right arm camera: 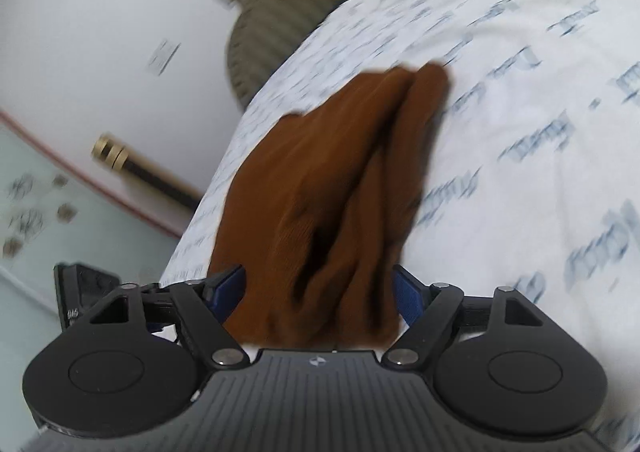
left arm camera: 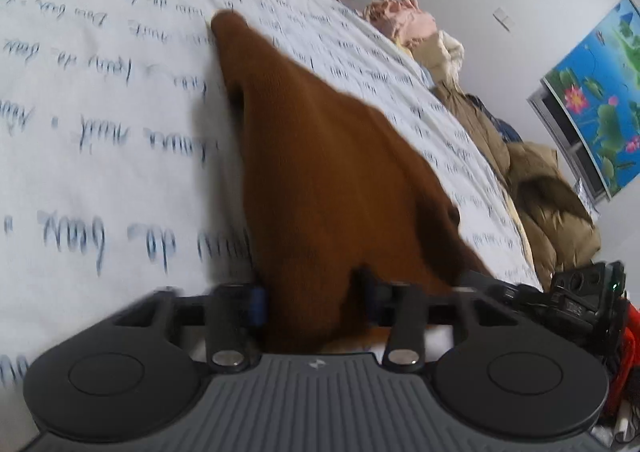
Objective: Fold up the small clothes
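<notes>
Both grippers, left (left arm camera: 314,298) and right (right arm camera: 320,292), pinch a brown garment (left arm camera: 328,180) above the bedspread (left arm camera: 100,112). Folding seems barely begun, though blur obscures details

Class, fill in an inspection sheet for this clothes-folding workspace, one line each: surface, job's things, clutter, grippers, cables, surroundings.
Surface: bed sheet, white with blue script print.
Job's things: brown knit garment, stretched from both grippers over the sheet, bunched in folds.
Clutter: pile of clothes at the bed's edge; olive cushion.
Grippers: left gripper and right gripper each shut on the brown knit garment.
Cables: nothing seen.
Surroundings: lotus picture on a white wall; pale floor.
</notes>
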Demonstrator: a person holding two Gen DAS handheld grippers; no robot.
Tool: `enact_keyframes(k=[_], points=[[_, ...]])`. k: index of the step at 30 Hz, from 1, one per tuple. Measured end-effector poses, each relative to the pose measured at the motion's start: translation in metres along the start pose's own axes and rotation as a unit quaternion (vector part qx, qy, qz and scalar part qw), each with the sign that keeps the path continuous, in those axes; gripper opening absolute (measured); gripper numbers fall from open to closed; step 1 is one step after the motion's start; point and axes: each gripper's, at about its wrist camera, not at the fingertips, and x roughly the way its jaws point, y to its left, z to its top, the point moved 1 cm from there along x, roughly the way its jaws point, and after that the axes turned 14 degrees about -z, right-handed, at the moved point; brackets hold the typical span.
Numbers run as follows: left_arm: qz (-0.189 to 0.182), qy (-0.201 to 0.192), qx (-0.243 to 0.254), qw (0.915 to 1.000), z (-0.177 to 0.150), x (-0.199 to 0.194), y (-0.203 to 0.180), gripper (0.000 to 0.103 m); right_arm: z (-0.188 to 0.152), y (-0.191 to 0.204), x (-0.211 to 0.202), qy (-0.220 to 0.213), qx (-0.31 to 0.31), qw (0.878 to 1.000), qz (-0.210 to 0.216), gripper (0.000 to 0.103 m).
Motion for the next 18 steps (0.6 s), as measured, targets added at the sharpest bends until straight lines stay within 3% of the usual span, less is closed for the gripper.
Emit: enact_keyframes(k=[1, 2, 3, 5, 8, 9, 11, 13, 15, 16, 17, 18], points=[[0.009, -0.003, 0.008, 0.9999, -0.004, -0.002, -0.003, 0.022, -0.004, 0.006, 0.0, -0.006, -0.013, 1.0, -0.014, 0.061], [0.016, -0.009, 0.012, 0.9998, -0.006, -0.005, -0.005, 0.018, -0.007, 0.011, 0.002, -0.009, -0.027, 0.999, -0.033, 0.041], [0.016, -0.014, 0.011, 0.9997, -0.007, -0.009, -0.008, 0.016, -0.008, 0.013, 0.004, -0.011, -0.03, 0.998, -0.046, 0.032], [0.019, -0.025, 0.022, 0.9993, -0.008, -0.02, -0.018, 0.015, -0.009, 0.012, 0.002, -0.014, -0.008, 0.999, -0.032, 0.025], [0.045, -0.03, 0.062, 0.9966, -0.01, -0.027, -0.033, 0.016, -0.012, 0.011, -0.008, -0.029, 0.008, 1.0, -0.004, 0.025], [0.064, -0.029, 0.068, 0.9952, -0.012, -0.026, -0.035, 0.018, -0.013, 0.011, -0.009, -0.032, 0.005, 0.999, -0.013, 0.025], [0.096, -0.032, 0.073, 0.9921, -0.019, -0.025, -0.038, 0.019, -0.016, 0.011, -0.006, -0.034, -0.017, 0.997, -0.07, 0.039], [0.124, -0.047, 0.082, 0.9877, -0.025, -0.031, -0.043, 0.025, -0.021, 0.014, -0.008, -0.048, -0.038, 0.993, -0.1, 0.042], [0.17, -0.07, 0.106, 0.9772, -0.03, -0.04, -0.053, 0.037, -0.026, 0.022, -0.02, -0.072, -0.049, 0.989, -0.123, 0.05], [0.199, -0.078, 0.119, 0.9696, -0.033, -0.042, -0.058, 0.042, -0.029, 0.031, -0.027, -0.096, -0.064, 0.982, -0.148, 0.057], [0.228, -0.084, 0.129, 0.9614, -0.035, -0.042, -0.063, 0.054, -0.033, 0.041, -0.033, -0.123, -0.084, 0.973, -0.175, 0.064], [0.247, -0.086, 0.137, 0.9555, -0.037, -0.042, -0.066, 0.06, -0.038, 0.05, -0.039, -0.148, -0.105, 0.963, -0.198, 0.066]])
